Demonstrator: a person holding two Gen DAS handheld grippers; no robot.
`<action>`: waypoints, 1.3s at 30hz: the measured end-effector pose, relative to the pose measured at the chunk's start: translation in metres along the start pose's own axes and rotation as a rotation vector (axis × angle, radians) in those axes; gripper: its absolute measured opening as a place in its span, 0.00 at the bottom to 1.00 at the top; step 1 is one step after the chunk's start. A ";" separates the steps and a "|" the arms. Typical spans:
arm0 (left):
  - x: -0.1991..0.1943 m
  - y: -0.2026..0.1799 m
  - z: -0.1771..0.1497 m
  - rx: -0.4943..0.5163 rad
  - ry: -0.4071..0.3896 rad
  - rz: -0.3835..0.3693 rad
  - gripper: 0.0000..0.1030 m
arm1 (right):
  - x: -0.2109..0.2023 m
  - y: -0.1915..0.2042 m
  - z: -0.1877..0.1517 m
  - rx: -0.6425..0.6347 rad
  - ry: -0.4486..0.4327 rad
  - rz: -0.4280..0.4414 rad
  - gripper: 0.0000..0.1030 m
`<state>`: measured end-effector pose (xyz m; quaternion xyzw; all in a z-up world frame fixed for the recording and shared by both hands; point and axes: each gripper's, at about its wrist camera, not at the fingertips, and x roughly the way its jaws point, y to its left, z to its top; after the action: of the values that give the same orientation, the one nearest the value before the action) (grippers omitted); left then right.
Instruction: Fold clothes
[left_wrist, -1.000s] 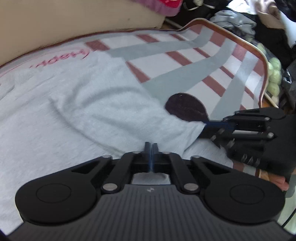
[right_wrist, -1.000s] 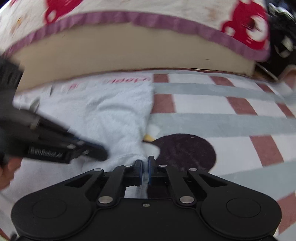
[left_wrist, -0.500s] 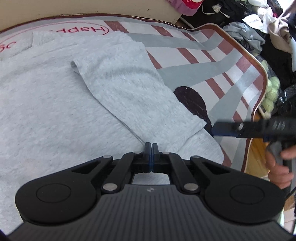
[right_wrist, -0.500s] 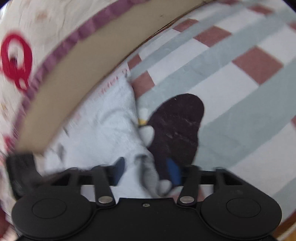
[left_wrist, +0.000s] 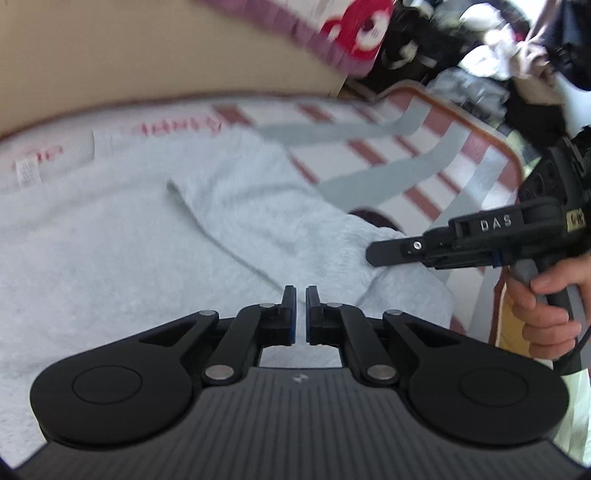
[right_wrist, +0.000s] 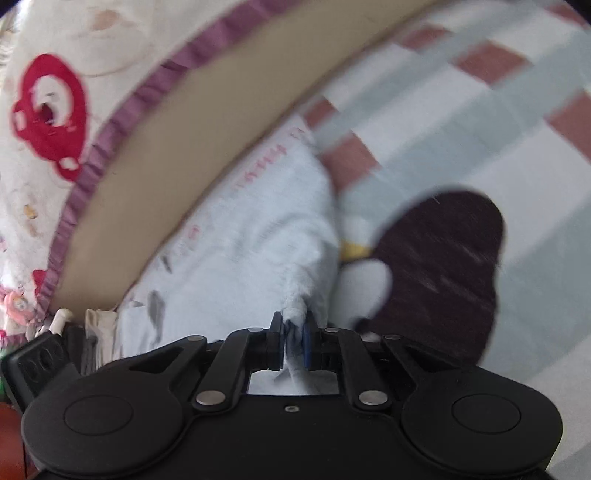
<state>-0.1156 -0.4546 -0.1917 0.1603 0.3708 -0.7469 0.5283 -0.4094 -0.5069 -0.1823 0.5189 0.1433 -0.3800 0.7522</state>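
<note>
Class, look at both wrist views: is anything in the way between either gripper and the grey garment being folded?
Nothing visible is. The right gripper is closing on a bunched edge of the grey garment. The left gripper hangs over it, a narrow gap between its fingers, nothing between them.

- Striped mat (left_wrist: 424, 162): white ground, grey and dull-red bands, brown edge trim; pink lettering near its far edge.
- Dark round patch (right_wrist: 443, 266) printed on the mat, with white and yellow shapes beside it.
- Tan panel (right_wrist: 192, 147) behind.
- Cream cloth, purple trim, red print (right_wrist: 48, 110).
- Cluttered pile (left_wrist: 480, 55), far right, blurred.
</note>
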 end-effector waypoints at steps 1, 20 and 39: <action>-0.005 0.000 0.000 -0.006 -0.025 -0.011 0.04 | -0.002 0.010 0.002 -0.026 -0.007 0.004 0.11; -0.215 0.089 0.004 -0.117 -0.155 0.149 0.06 | 0.082 0.269 -0.028 -0.429 0.225 0.350 0.10; -0.256 0.196 -0.098 -0.477 -0.038 0.256 0.31 | 0.121 0.279 -0.133 -0.453 0.305 0.287 0.48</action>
<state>0.1470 -0.2444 -0.1716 0.0629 0.5032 -0.5682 0.6481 -0.1035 -0.3912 -0.1245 0.4040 0.2607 -0.1461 0.8645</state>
